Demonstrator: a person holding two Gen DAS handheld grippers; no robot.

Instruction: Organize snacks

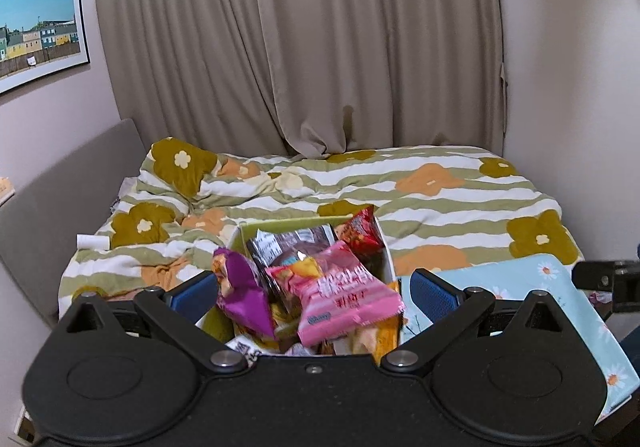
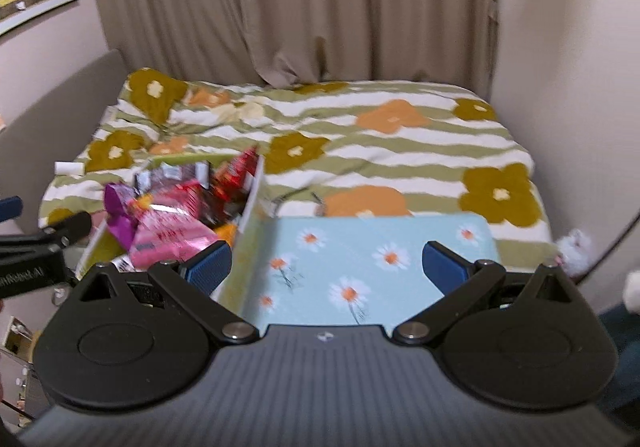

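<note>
An open cardboard box (image 1: 386, 261) with a green inside stands at the near edge of the bed, piled with snack packets. On top lie a pink packet (image 1: 340, 295), a purple packet (image 1: 240, 287), a red packet (image 1: 360, 233) and a dark silver one (image 1: 288, 243). My left gripper (image 1: 314, 295) is open, its blue pads on either side of the pile, holding nothing. My right gripper (image 2: 326, 265) is open and empty over a light blue daisy-print surface (image 2: 360, 247), just right of the box (image 2: 252, 203). The view there is blurred.
A bed with a green-striped flower duvet (image 1: 400, 191) fills the space behind the box. Beige curtains (image 1: 320, 47) hang beyond it, and a grey headboard (image 1: 60, 187) runs along the left. A small white item (image 1: 92, 241) lies on the duvet at left. A white fluffy thing (image 2: 576, 245) sits at the far right.
</note>
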